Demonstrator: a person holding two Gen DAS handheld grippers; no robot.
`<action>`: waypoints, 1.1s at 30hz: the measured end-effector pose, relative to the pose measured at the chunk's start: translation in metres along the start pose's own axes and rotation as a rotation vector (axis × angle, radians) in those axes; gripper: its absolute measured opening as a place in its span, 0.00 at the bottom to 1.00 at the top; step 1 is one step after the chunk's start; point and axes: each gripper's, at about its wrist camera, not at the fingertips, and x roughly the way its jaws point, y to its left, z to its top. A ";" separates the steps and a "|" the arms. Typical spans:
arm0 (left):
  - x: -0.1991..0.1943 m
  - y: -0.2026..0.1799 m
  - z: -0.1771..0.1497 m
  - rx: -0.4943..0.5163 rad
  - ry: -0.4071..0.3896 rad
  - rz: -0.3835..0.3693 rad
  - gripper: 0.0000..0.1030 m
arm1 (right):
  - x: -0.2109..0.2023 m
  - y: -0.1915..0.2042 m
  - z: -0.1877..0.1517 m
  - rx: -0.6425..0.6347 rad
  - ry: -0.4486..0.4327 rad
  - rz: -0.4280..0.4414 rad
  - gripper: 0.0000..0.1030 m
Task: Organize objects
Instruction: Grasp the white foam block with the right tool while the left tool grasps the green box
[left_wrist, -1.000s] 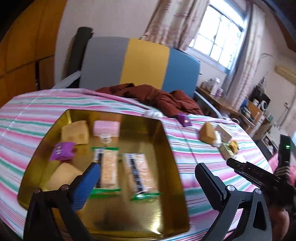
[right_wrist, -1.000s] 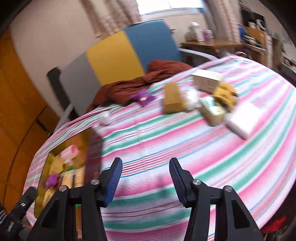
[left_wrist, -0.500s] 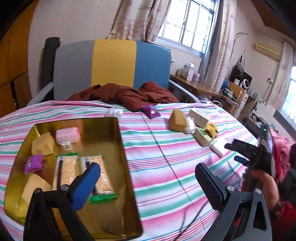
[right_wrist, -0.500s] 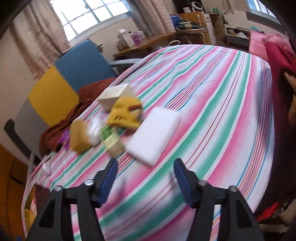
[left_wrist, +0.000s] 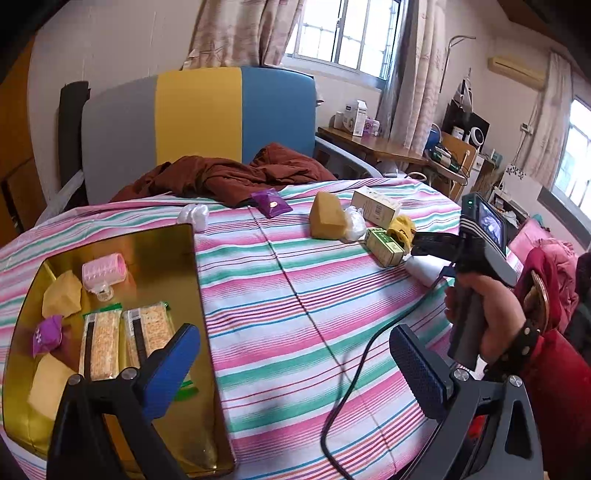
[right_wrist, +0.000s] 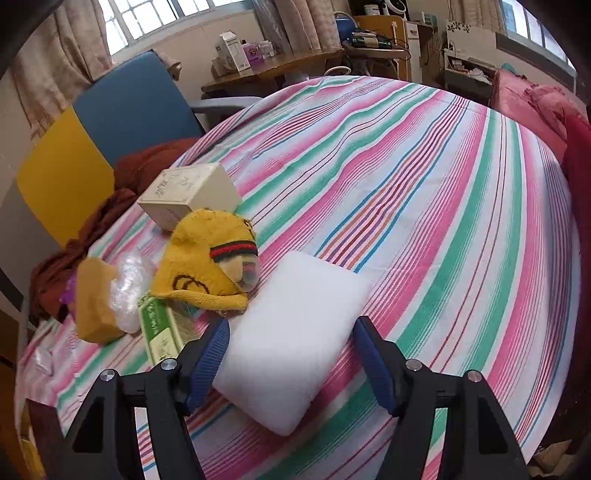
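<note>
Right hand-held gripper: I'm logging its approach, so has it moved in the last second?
Yes. The right hand-held gripper has closed in on the white pad, its open fingers now flanking the pad's near end.

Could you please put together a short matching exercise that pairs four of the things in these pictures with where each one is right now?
Things:
1. white foam pad
2. pink hair roller
3. yellow knitted hat
4. purple sachet

Places:
A. inside the gold tin tray
B. on the cloth beside the brown garment
C. between the open fingers of the right hand-held gripper
D. resting partly on the green box

Pairs: 1-C, 2-A, 3-D, 4-B
</note>
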 end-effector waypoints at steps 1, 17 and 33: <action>0.002 -0.002 0.002 0.003 0.003 -0.004 1.00 | 0.001 0.002 0.000 -0.011 -0.004 -0.011 0.70; 0.081 -0.041 0.046 -0.054 0.105 -0.102 1.00 | -0.004 -0.017 -0.003 -0.120 -0.089 0.044 0.62; 0.204 -0.134 0.082 0.081 0.207 -0.078 1.00 | -0.013 -0.051 -0.012 -0.086 -0.191 0.011 0.62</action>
